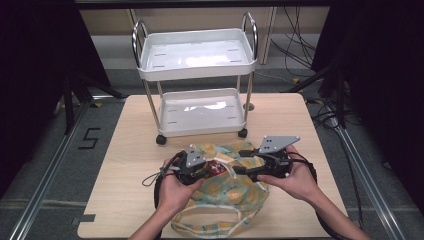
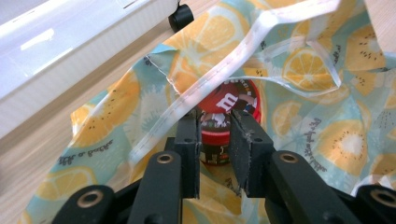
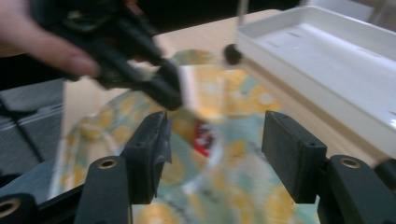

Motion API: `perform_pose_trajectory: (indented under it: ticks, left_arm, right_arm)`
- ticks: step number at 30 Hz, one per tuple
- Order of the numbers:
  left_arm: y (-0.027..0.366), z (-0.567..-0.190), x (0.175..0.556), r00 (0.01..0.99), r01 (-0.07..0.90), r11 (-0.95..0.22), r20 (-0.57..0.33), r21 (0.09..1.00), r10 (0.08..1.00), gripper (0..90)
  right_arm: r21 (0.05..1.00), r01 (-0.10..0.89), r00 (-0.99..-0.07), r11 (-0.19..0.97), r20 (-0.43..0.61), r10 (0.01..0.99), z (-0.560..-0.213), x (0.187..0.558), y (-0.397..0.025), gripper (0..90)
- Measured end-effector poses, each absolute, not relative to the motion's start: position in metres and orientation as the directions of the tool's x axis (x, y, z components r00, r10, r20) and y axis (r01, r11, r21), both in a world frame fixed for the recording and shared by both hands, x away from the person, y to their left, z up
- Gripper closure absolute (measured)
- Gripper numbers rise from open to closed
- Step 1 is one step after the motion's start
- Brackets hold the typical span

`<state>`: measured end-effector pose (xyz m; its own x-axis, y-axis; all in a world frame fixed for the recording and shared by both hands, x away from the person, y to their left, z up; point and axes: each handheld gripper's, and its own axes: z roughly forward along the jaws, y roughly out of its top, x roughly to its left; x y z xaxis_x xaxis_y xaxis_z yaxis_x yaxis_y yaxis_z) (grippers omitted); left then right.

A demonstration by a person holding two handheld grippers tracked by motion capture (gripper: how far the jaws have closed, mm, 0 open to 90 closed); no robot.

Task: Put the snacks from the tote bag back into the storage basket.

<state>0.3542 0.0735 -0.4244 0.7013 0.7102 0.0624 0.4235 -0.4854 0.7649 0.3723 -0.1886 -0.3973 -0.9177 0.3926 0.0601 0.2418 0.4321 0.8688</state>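
At the mouth of the fruit-print bag, a red candy tub lies half inside the fabric, its lid with a white "m" facing up. The left claw is pinching this tub, one black jaw on each side of its body, just below the lid. A white bag strap runs across the top of the tub and over the left jaw. The bag lies crumpled on the near middle of the table, its handles trailing toward the near edge. The right claw hovers over the bag with its jaws spread wide and nothing between them; past them the red tub shows blurred. Just behind the bag stands a white two-tier cart on black castors.
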Motion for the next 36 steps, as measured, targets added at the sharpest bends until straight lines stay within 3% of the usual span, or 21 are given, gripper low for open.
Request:
perform_pose_trajectory:
  ticks: [3,5,9,11,13,15,19,23,26,33,34,36]
  left_arm:
    - [0.07,-0.423,0.358,0.711,0.414,-0.502,0.075,0.76,0.7,72.6]
    - [0.069,-0.423,0.359,0.709,0.415,-0.504,0.079,0.757,0.701,72.6]
    - [0.073,-0.422,0.365,0.7,0.431,-0.495,0.066,0.754,0.711,72.6]
    - [0.075,-0.421,0.367,0.698,0.437,-0.491,0.06,0.754,0.713,72.6]
    - [0.079,-0.421,0.37,0.703,0.437,-0.502,0.064,0.746,0.708,72.2]
    - [0.083,-0.42,0.372,0.701,0.44,-0.502,0.064,0.744,0.71,71.6]
    - [0.091,-0.423,0.382,0.681,0.472,-0.481,0.041,0.739,0.731,71.2]
    - [0.09,-0.433,0.392,0.694,0.433,-0.551,0.126,0.713,0.709,71.0]
    - [0.091,-0.442,0.399,0.68,0.457,-0.537,0.11,0.709,0.725,72.7]
    - [0.093,-0.464,0.415,0.633,0.558,-0.462,0.006,0.69,0.774,80.8]
    - [0.093,-0.466,0.417,0.641,0.551,-0.475,0.016,0.686,0.768,81.3]
    - [0.093,-0.471,0.42,0.638,0.567,-0.489,0.022,0.663,0.77,82.9]
  right_arm:
    - [0.831,0.243,-0.925,0.501,0.042,0.379,-0.402,0.37,-0.182,38.4]
    - [0.789,0.201,-0.922,0.581,-0.047,0.383,-0.414,0.375,-0.176,37.9]
    - [0.689,0.171,-0.919,0.704,-0.147,0.367,-0.43,0.381,-0.165,45.1]
    - [0.625,0.195,-0.918,0.756,-0.156,0.365,-0.435,0.386,-0.162,56.8]
    - [0.61,0.19,-0.91,0.77,-0.185,0.372,-0.437,0.391,-0.162,80.8]
    - [0.643,0.261,-0.891,0.72,-0.126,0.436,-0.432,0.4,-0.166,88.9]
    - [0.704,0.362,-0.841,0.61,-0.036,0.54,-0.428,0.419,-0.175,89.2]
    - [0.7,0.422,-0.796,0.576,-0.018,0.605,-0.436,0.433,-0.177,89.1]
    - [0.687,0.47,-0.772,0.554,0.017,0.635,-0.445,0.439,-0.175,88.7]
    - [0.61,0.528,-0.765,0.591,0.038,0.643,-0.472,0.441,-0.18,87.8]
    - [0.582,0.569,-0.746,0.581,0.069,0.662,-0.473,0.437,-0.18,87.5]
    - [0.577,0.561,-0.76,0.594,0.074,0.646,-0.476,0.437,-0.182,86.7]
